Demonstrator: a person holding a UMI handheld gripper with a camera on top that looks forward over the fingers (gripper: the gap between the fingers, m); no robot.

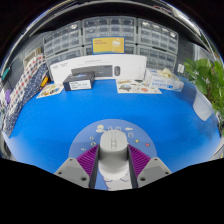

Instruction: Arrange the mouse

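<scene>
A grey computer mouse [110, 150] sits between my gripper's [111, 165] two fingers, its front pointing away from me. The purple pads [86, 160] press against both of its sides with no gap showing. Under and just ahead of the mouse lies a round light-grey mat [122, 129] with small coloured marks, on the blue table [60, 125]. I cannot tell whether the mouse rests on the mat or hangs just above it.
Beyond the mat the blue table runs to a white stand [100, 68] with a black box [80, 79] in front of it and printed sheets [140, 87] at its sides. Drawer cabinets [110, 35] line the back wall. A green plant [207, 80] stands right; small goods [25, 85] hang left.
</scene>
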